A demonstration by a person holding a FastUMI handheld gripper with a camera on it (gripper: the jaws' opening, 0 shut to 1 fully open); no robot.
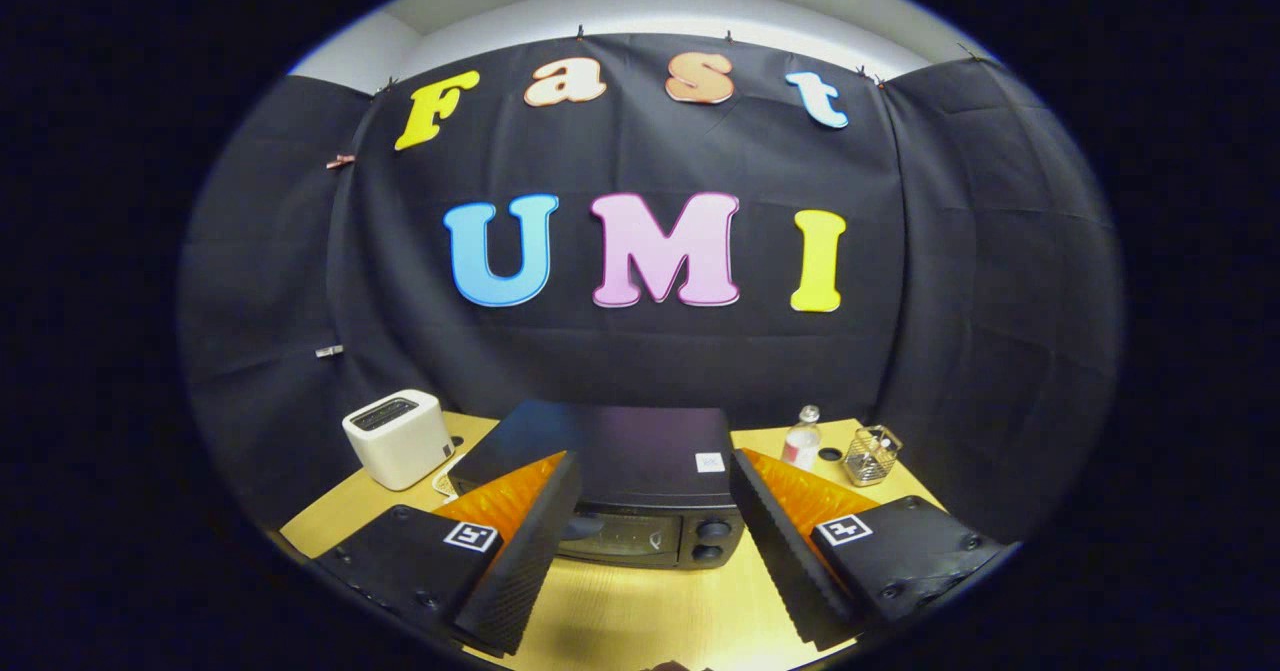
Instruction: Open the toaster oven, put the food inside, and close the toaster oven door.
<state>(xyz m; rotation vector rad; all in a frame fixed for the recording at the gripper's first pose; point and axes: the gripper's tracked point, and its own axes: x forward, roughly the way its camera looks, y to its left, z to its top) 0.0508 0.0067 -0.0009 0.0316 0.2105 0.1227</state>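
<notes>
Black, one toaster oven (640,491) sat shut on the tabletop (640,611), just beyond the hand-held gripper (655,541), whose two fingers stood apart, empty. One white toaster (398,438), one bottle (802,439) and one wire basket (871,454) flanked it.

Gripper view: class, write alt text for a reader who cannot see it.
A black toaster oven, door closed, sits on a wooden table just ahead of the gripper, whose open fingers hold nothing. A white toaster stands to one side, a small bottle and wire basket to the other.
</notes>
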